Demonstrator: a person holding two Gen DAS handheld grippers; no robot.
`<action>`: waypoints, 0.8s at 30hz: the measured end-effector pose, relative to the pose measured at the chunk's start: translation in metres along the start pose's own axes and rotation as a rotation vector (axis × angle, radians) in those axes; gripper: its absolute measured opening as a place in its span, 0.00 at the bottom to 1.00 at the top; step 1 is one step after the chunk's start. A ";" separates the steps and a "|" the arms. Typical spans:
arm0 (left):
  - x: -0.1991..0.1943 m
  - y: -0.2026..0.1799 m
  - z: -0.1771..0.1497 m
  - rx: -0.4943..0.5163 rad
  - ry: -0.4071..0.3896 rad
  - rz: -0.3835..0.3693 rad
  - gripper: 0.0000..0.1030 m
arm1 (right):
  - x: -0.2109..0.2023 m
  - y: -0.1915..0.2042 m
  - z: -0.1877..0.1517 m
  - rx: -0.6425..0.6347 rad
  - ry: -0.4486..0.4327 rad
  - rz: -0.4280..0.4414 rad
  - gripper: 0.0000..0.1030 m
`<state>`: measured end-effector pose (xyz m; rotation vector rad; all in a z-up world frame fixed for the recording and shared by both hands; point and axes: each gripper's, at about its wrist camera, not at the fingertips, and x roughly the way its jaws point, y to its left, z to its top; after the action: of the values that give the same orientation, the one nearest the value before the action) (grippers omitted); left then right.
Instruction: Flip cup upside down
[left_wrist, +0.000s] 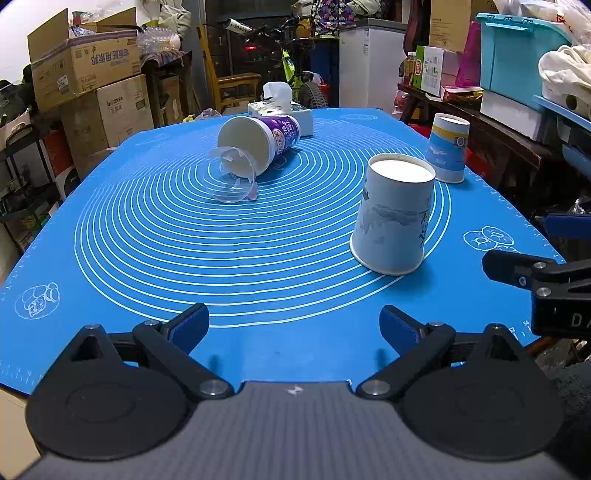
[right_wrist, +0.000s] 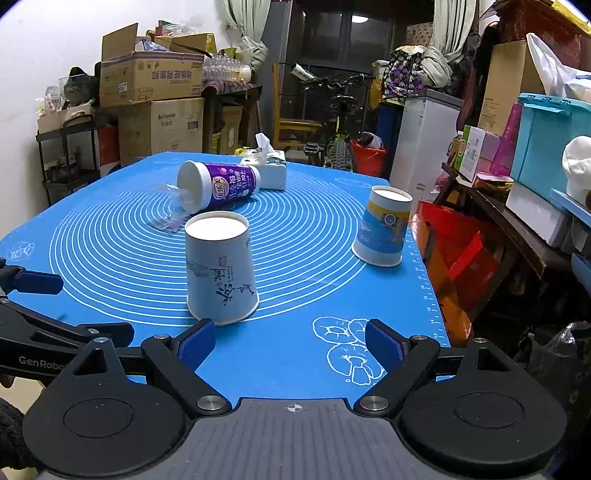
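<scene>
Left tool (left_wrist: 294, 325): fingers spread wide, holding nothing, low over the near edge of the mat (left_wrist: 258, 236) on the tabletop. Right tool (right_wrist: 290, 343): likewise wide apart and holding nothing.

White cup (right_wrist: 219, 267) stands upside down on the mat, rim down, just ahead of the right tool's left finger (right_wrist: 195, 345); contact cannot be told.

Blue cup (right_wrist: 384, 227) also inverted, near the mat's right edge, well apart.

Purple cup (right_wrist: 221, 186) lies on its side at the far end, a clear lid (right_wrist: 168, 210) at its mouth, a tissue pack (right_wrist: 271, 171) behind.
</scene>
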<state>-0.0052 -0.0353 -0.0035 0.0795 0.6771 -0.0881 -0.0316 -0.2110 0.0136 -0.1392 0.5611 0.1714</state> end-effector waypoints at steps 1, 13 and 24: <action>0.001 0.000 0.000 -0.001 0.001 -0.001 0.95 | 0.000 0.000 0.000 0.000 0.000 0.000 0.87; 0.002 0.000 -0.001 -0.001 0.003 -0.001 0.95 | 0.000 0.000 0.000 0.002 0.001 0.001 0.87; 0.002 0.000 -0.001 -0.001 0.003 -0.001 0.95 | 0.001 -0.001 -0.001 0.006 0.003 0.002 0.87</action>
<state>-0.0046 -0.0356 -0.0058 0.0788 0.6802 -0.0888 -0.0309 -0.2118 0.0123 -0.1331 0.5648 0.1713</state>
